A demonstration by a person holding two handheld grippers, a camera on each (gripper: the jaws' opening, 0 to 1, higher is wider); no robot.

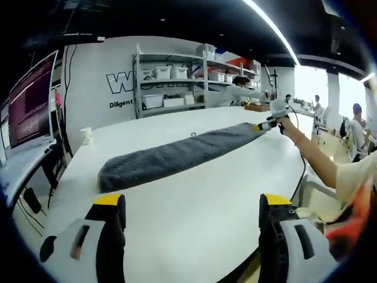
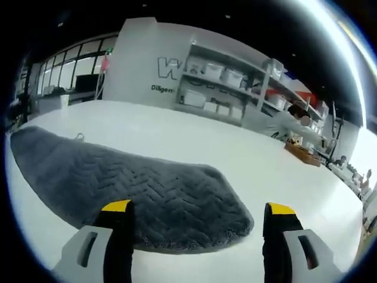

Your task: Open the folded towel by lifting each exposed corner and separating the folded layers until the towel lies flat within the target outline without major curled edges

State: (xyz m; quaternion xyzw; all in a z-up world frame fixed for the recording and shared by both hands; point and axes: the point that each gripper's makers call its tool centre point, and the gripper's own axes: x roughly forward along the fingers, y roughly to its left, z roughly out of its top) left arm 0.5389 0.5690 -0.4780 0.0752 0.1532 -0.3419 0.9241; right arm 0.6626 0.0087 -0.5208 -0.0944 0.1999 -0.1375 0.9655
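A grey towel point(image 1: 177, 156) lies folded into a long strip on the white counter point(image 1: 194, 218). The left tool point(image 1: 194, 215) hovers spread over bare counter, short of the towel's near end. The right tool point(image 2: 197, 221) is spread just above the towel's rounded far end.

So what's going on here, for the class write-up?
A person is working with a handheld gripper in each hand on a folded grey towel lying as a long strip on a white table. The right gripper is out at the towel's far end in the left gripper view, and its own view looks down at that rounded end. The left gripper hangs open above bare table, short of the near end. The towel is not yet unfolded.
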